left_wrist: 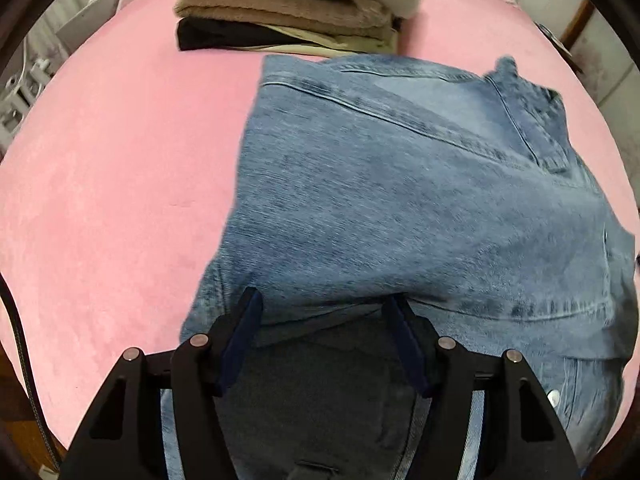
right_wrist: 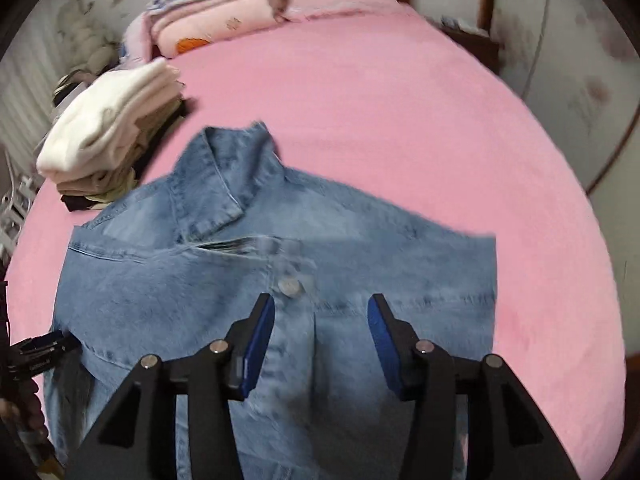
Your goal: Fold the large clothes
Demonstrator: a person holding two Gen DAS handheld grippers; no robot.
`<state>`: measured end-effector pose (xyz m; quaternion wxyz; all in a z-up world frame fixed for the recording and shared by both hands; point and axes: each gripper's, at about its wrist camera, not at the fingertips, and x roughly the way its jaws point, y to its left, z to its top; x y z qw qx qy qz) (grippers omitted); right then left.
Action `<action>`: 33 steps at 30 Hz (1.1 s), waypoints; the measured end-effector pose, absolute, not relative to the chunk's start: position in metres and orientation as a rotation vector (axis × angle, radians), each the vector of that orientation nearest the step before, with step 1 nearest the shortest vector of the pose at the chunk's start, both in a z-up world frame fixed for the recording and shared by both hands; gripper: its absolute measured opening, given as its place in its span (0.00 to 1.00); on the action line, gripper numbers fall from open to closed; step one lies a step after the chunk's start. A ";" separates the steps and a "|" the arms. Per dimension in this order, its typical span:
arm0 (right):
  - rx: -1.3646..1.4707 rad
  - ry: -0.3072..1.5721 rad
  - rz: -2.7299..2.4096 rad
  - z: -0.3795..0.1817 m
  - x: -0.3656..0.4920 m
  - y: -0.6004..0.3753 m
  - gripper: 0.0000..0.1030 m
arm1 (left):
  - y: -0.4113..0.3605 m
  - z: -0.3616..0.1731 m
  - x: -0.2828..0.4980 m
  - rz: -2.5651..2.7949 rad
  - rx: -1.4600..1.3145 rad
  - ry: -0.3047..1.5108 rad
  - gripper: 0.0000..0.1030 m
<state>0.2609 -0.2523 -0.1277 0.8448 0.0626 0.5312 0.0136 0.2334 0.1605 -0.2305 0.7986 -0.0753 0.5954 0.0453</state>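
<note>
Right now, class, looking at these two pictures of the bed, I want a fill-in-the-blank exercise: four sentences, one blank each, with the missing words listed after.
1. The garment spread on the bed is a denim jacket coloured ____.
2. The bed cover is ____.
3. The top item of the folded pile beside the jacket is ____.
4. The right tool has its jaws ____ above the jacket's button.

Missing words: blue; pink; white; open
</note>
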 end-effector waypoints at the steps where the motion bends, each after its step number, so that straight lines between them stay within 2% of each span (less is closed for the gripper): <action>1: 0.145 1.151 0.038 -0.135 0.261 -0.253 0.47 | 0.166 -0.230 0.234 0.105 -0.171 1.276 0.57; 7: 0.261 1.281 0.132 -0.174 0.257 -0.240 0.47 | 0.182 -0.223 0.233 0.049 -0.218 1.275 0.57; 9: 0.210 1.310 0.103 -0.185 0.253 -0.229 0.41 | 0.191 -0.213 0.233 0.052 -0.260 1.253 0.57; 11: 0.152 1.295 0.094 -0.182 0.247 -0.218 0.36 | 0.203 -0.200 0.235 0.088 -0.283 1.209 0.57; 17: 0.137 1.254 0.044 -0.166 0.229 -0.215 0.33 | 0.228 -0.185 0.267 0.161 -0.314 1.139 0.57; 21: 0.128 1.164 -0.003 -0.146 0.217 -0.219 0.33 | 0.209 -0.183 0.285 0.101 -0.282 1.115 0.55; 26: 0.138 1.100 0.025 -0.133 0.223 -0.203 0.33 | 0.147 -0.191 0.296 -0.028 -0.146 1.100 0.55; 30: 0.121 1.099 0.085 -0.141 0.240 -0.178 0.32 | 0.110 -0.227 0.310 -0.035 -0.001 1.144 0.55; 33: 0.094 1.131 0.091 -0.159 0.251 -0.167 0.28 | 0.116 -0.247 0.319 -0.008 0.013 1.155 0.56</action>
